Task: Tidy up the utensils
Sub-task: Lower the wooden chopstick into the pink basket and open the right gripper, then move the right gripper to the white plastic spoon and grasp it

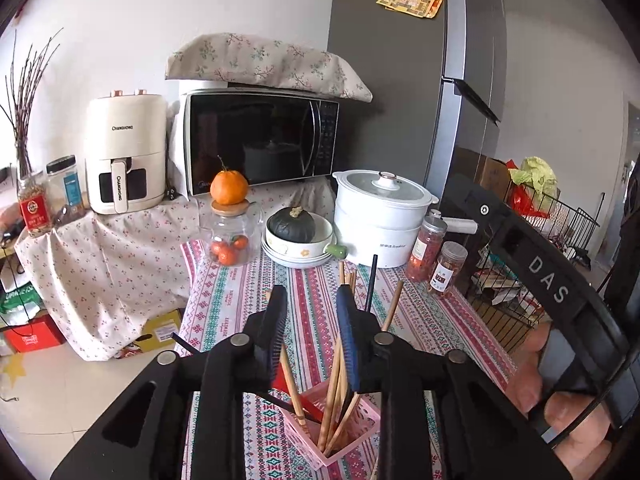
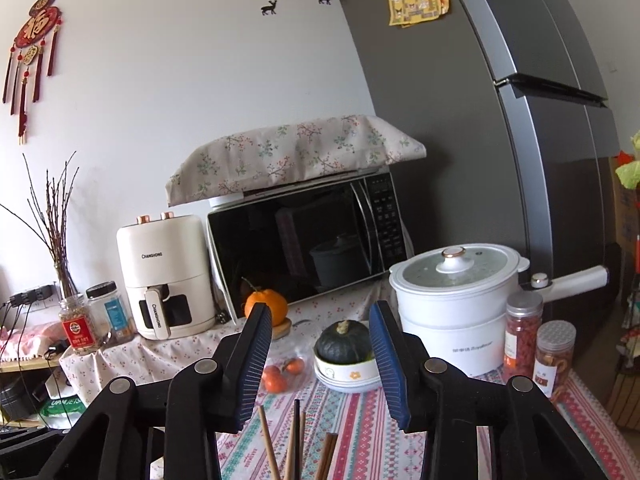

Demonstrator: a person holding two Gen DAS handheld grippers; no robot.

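Observation:
A pink slotted holder [image 1: 336,432] stands on the patterned tablecloth [image 1: 248,292] near the front, with several wooden and black chopsticks [image 1: 334,392] upright in it. My left gripper [image 1: 312,296] hovers just above the holder, jaws open, with the chopstick tops rising between and beside its fingers; it holds nothing. My right gripper [image 2: 320,316] is open and empty, higher up, with chopstick tips [image 2: 296,436] showing below between its fingers. The right gripper's body shows at the right edge of the left wrist view.
Behind the holder stand a glass jar [image 1: 230,236] topped with an orange, a bowl with a dark squash [image 1: 298,236], a white pot [image 1: 380,220], two spice jars [image 1: 436,256], a microwave [image 1: 260,140] and an air fryer [image 1: 126,156]. A wire basket [image 1: 532,248] is at right.

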